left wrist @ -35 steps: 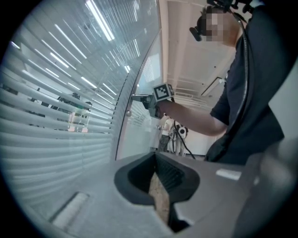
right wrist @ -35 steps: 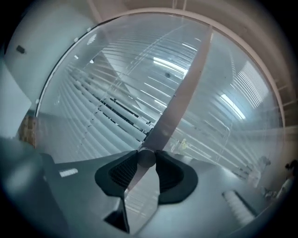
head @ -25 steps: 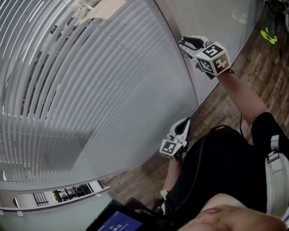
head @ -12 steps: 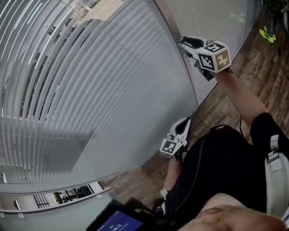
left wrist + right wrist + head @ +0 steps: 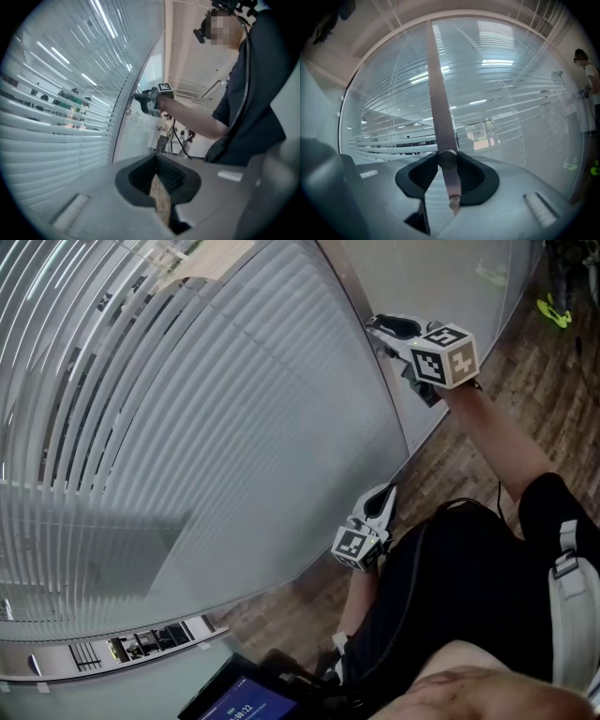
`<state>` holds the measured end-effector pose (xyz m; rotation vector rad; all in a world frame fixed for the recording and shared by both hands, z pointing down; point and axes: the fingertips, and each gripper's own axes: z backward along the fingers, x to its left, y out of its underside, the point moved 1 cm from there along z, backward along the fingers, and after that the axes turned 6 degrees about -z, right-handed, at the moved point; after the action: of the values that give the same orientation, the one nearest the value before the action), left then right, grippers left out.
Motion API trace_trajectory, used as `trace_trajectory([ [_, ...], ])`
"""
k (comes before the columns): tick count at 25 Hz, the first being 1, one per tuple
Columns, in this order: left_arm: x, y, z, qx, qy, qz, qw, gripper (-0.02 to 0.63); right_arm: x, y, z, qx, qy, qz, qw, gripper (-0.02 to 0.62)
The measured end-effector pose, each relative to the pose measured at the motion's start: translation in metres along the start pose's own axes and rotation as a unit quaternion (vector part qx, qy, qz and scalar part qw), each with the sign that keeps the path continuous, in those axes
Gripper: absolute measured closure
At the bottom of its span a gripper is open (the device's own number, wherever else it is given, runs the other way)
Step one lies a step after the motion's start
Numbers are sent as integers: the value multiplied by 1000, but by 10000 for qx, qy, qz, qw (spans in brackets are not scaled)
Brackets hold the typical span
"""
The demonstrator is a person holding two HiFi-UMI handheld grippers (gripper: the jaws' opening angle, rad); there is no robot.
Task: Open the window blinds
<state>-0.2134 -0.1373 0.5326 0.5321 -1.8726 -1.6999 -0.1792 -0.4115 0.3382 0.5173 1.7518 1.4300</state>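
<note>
The blinds [image 5: 187,427] fill the left, their slats gapped at the far left and still flat nearer. The right gripper [image 5: 378,326], clamped on the tilt wand [image 5: 436,103] at their right edge, has rolled over the last second, so I judge the twisting under way; the left gripper [image 5: 386,493] idles near, jaws together, empty.

The blinds [image 5: 187,427] have smooth, pale slats that shine a little. The wand [image 5: 438,117] is a smooth, shiny rod. The floor [image 5: 469,465] is brown wood. The right gripper [image 5: 447,173] is dull grey plastic with ridged black pads [image 5: 472,176].
</note>
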Motion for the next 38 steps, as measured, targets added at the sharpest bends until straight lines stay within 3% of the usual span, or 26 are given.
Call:
trace_trajectory([
  [4, -7, 0, -3, 18, 53, -91, 9999, 607, 1, -2, 1, -64, -151, 21, 9999, 451],
  [7, -9, -1, -5, -6, -22, -121, 9999, 607, 1, -2, 8, -136, -352, 147, 9992, 405],
  [11, -16, 0, -11, -39, -161, -124, 9998, 607, 9, 8, 28, -208, -952, 580, 9936, 404],
  [14, -20, 0, -17, -44, -254, -96, 9996, 607, 23, 20, 45, -202, -1523, 939, 9836, 496],
  [18, -29, 2, -29, -89, -314, -109, 9994, 607, 17, 45, 72, -175, -1751, 905, 9802, 580],
  [21, -37, 2, -40, -87, -367, -159, 9992, 607, 18, 58, 89, -336, -2072, 768, 9747, 589],
  [24, -52, -1, -51, -107, -402, -217, 9989, 607, 14, 73, 112, -402, -2293, 996, 9674, 589],
  [29, -75, 13, -71, -30, -630, -475, 9969, 607, 0, 115, 151, -86, -2524, 900, 9634, 589],
  [34, -77, 8, -70, -141, -1068, -417, 9933, 607, -2, 152, 178, 324, -2762, 640, 9584, 589],
  [38, -82, 5, -71, -113, -1334, -246, 9907, 607, -8, 172, 189, 579, -3024, 725, 9487, 589],
])
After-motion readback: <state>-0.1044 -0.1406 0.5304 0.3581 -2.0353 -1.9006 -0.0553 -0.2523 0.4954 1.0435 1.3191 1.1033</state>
